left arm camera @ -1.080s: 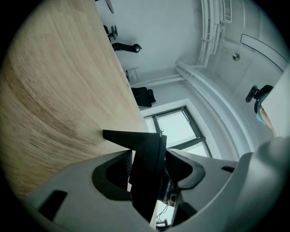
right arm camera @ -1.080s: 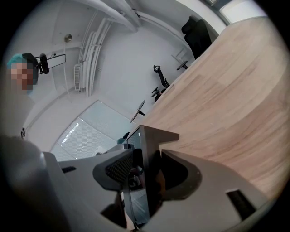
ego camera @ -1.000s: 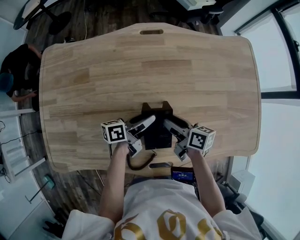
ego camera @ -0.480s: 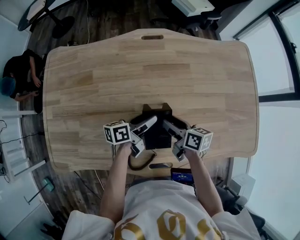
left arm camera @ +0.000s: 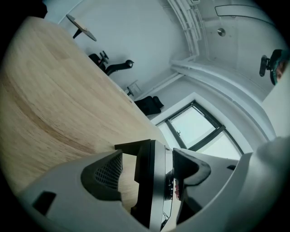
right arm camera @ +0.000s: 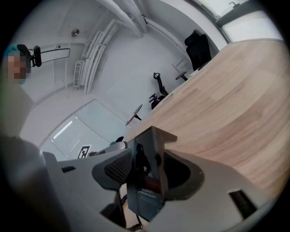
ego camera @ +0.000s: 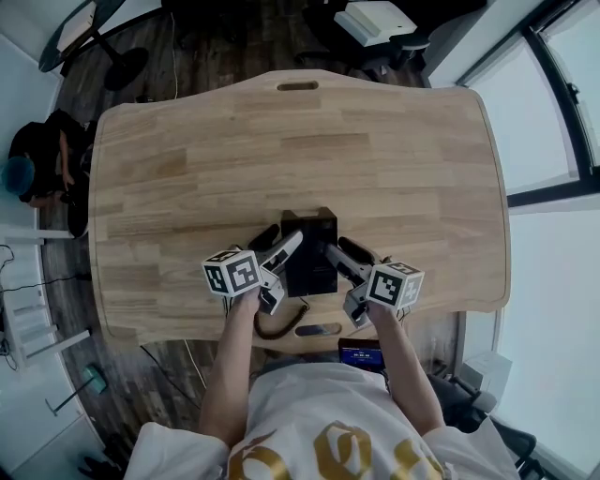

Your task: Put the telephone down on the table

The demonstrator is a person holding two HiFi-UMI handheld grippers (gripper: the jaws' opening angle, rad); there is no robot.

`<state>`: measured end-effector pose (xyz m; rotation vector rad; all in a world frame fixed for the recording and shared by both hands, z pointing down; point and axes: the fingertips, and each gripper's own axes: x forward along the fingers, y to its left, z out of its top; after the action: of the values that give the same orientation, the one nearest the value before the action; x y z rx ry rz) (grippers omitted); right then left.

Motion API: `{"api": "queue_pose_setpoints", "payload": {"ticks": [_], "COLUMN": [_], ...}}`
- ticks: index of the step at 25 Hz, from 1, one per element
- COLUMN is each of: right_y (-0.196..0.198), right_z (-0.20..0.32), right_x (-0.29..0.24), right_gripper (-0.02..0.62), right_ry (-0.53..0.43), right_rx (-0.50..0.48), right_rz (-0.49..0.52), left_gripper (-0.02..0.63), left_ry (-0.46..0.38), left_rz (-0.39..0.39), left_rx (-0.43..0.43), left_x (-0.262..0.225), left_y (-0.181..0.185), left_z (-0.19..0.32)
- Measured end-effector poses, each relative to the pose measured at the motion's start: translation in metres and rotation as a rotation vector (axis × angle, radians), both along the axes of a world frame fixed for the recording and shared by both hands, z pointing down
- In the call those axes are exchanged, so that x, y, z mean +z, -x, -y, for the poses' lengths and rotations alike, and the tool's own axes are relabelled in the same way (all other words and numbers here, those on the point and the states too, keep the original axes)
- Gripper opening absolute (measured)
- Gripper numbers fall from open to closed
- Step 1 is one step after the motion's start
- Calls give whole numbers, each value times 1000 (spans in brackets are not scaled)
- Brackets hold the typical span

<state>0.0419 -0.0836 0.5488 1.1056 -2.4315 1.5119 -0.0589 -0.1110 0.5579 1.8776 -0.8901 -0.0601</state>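
The black telephone (ego camera: 309, 255) stands on the wooden table (ego camera: 281, 141) near its front edge, between my two grippers. My left gripper (ego camera: 281, 244) is at its left side and my right gripper (ego camera: 349, 251) at its right. In the left gripper view the telephone (left arm camera: 154, 181) sits between the jaws, which are opening; bare wood shows between the left pad (left arm camera: 106, 170) and the phone. In the right gripper view the telephone (right arm camera: 147, 181) also stands between opening jaws, with the left pad (right arm camera: 118, 168) close beside it and a dark gap on the other side.
A coiled cord (ego camera: 272, 326) hangs from the phone over the front edge, by a slot (ego camera: 317, 330) in the tabletop. Office chairs (ego camera: 375, 23) stand beyond the far edge, and a person (ego camera: 37, 159) sits at the left. Windows run along the right.
The left gripper has rolled a little and its jaws have spread away from the telephone. The right gripper has barely moved. The telephone now stands a little straighter on the table.
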Motion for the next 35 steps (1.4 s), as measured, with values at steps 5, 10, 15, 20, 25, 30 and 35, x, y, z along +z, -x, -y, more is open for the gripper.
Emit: {"api": "queue_pose_setpoints", "payload": {"ticks": [5, 10, 15, 20, 25, 30, 35], "right_y": [-1, 3, 10, 1, -12, -8, -9], "right_z": [-10, -21, -38, -55, -66, -83, -94], "right_x": [-14, -43, -64, -93, -121, -150, -167], "right_gripper": [147, 42, 25, 17, 15, 13, 12], "right_ry": [-76, -170, -258, -359, -444, -542, -603], "right_rx": [17, -1, -51, -4, 80, 117, 166], "right_rz": [-70, -107, -190, -236, -315, -373, -425], "left_gripper": [316, 307, 94, 12, 9, 9, 9], "left_ry": [-46, -170, -262, -293, -351, -425, -535], "left_rz": [77, 185, 303, 386, 423, 471, 473], "left_rx": [-30, 20, 58, 28, -21, -28, -48], "left_x": [-16, -46, -73, -91, -116, -142, -172], "left_y": [18, 11, 9, 22, 24, 20, 23], "left_z": [-8, -28, -50, -70, -82, -103, -109]}}
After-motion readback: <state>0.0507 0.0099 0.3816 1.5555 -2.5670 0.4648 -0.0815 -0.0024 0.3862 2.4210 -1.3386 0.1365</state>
